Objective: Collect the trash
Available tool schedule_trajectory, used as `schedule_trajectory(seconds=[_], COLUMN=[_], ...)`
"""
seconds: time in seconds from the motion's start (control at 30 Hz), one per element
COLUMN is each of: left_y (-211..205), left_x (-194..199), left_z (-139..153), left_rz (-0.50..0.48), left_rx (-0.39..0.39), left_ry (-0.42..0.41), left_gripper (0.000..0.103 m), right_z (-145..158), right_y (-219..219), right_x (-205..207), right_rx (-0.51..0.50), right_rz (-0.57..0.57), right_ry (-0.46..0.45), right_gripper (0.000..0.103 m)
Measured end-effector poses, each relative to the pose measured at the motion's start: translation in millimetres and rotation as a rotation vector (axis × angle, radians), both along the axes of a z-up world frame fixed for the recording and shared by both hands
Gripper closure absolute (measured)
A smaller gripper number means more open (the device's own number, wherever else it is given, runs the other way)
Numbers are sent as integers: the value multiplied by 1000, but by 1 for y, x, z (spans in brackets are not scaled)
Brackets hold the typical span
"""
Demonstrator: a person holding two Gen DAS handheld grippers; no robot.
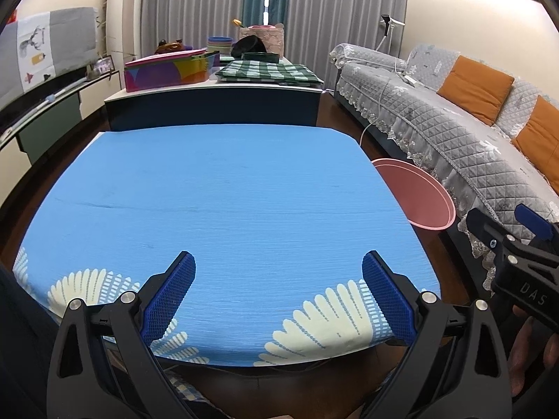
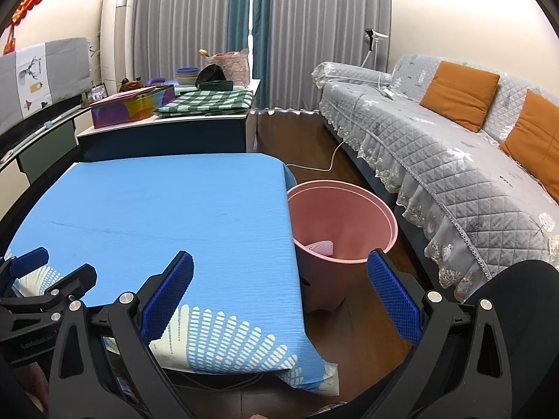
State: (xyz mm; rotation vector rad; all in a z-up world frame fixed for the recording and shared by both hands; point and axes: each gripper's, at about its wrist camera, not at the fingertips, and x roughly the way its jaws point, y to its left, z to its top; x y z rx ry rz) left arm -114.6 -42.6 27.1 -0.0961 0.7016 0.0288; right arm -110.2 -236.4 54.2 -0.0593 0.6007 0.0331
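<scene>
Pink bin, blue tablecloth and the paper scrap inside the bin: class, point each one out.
pink bin (image 2: 349, 216): right wrist view, inner back wall.
blue tablecloth (image 1: 223, 202): left wrist view, flat middle of the top.
paper scrap (image 2: 321, 247): right wrist view, its centre, at the bin's bottom.

grey quilted sofa (image 2: 436, 146), orange cushions (image 2: 457, 89), green checked cloth (image 2: 209, 101)

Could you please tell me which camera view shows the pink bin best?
The right wrist view: the pink bin shows its whole rim and its inside, with something pale at the bottom. The left wrist view shows only part of its rim beyond the table's corner.
</scene>
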Motion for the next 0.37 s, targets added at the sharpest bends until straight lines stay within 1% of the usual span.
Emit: schedule_trajectory(seconds=[0.37], left_y=[7], left_x=[5], left_z=[-2], left_rz=[24], left_rx=[6], left_ry=[17], left_gripper=[9], right_z=[-1], right_y=[10], right_x=[7], right_rx=[0], right_rz=[16], right_ry=[10], right_gripper=[5])
